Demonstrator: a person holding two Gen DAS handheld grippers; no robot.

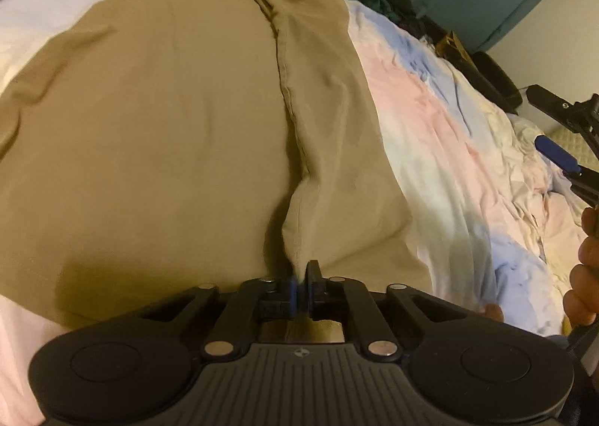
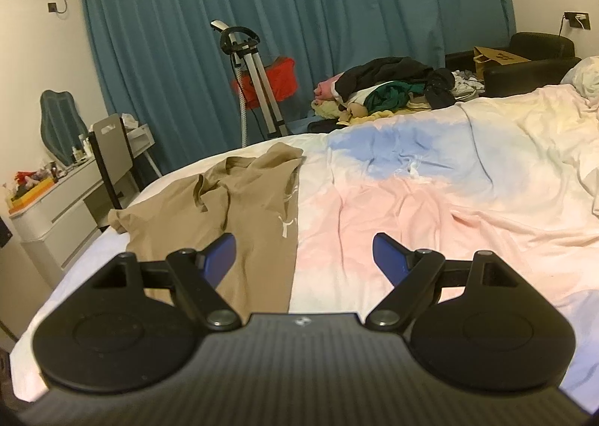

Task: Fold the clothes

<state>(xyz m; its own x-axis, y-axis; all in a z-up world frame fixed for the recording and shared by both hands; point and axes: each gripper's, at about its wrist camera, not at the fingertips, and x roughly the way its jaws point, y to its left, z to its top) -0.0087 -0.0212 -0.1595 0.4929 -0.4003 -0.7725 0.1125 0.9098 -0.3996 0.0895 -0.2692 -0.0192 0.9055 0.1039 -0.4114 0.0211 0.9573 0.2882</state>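
A tan garment (image 1: pixel 168 107) lies spread flat on the bed, one side folded inward along a long seam (image 1: pixel 288 96). My left gripper (image 1: pixel 301 281) sits at the garment's near edge, shut on a pinched ridge of the tan cloth. In the right wrist view the tan garment (image 2: pixel 254 201) lies ahead and to the left, with a small white logo (image 2: pixel 286 227) near its edge. My right gripper (image 2: pixel 303 244) hovers open above the garment's right edge and holds nothing. Its fingers also show at the far right of the left wrist view as the right gripper (image 1: pixel 544 122).
The pastel pink, blue and white bed cover (image 2: pixel 411 208) is rumpled to the right. A heap of clothes (image 2: pixel 393 85) sits at the bed's far edge before a teal curtain (image 2: pixel 299 14). A steamer stand (image 2: pixel 251 70), white dresser (image 2: pixel 63 208) and black armchair (image 2: pixel 531 66) surround the bed.
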